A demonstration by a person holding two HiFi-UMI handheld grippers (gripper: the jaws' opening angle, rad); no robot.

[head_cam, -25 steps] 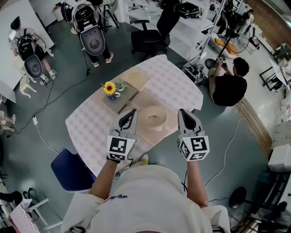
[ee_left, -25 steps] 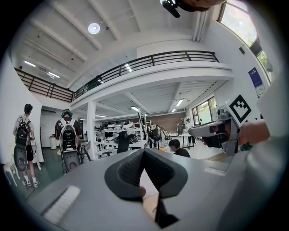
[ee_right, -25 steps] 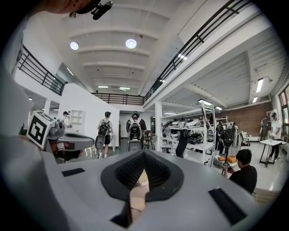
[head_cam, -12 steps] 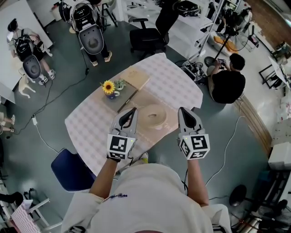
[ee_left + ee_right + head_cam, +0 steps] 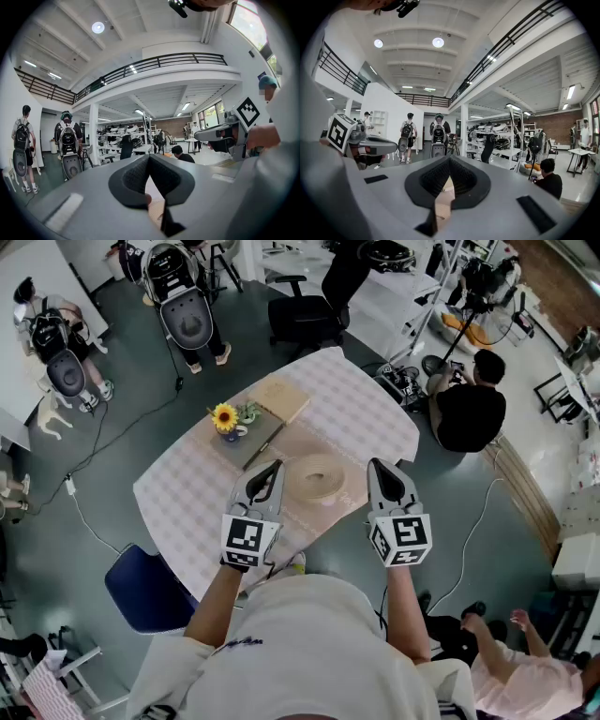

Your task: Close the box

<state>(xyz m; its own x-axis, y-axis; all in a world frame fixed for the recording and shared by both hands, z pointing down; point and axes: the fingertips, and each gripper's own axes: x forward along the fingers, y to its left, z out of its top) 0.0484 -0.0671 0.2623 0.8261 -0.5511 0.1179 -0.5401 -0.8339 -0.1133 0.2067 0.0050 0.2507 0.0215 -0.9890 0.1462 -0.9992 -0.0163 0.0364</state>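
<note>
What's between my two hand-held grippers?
In the head view, the round tan box shows between the left hand-held gripper and the right hand-held gripper.

No words or numbers can be read. The left marker cube (image 5: 246,542) and right marker cube (image 5: 401,540) bear only black-and-white square patterns. The blue wall sign (image 5: 265,79) right of the balcony (image 5: 159,63) is too small to read.

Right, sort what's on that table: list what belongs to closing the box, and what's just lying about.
For the job:
- round box, likely the one to close
- left gripper, shut, empty
- right gripper, shut, empty

Lying about:
- sunflower pot
- grey tray under it
- wooden slab, though it may be a lid; can't tell
</note>
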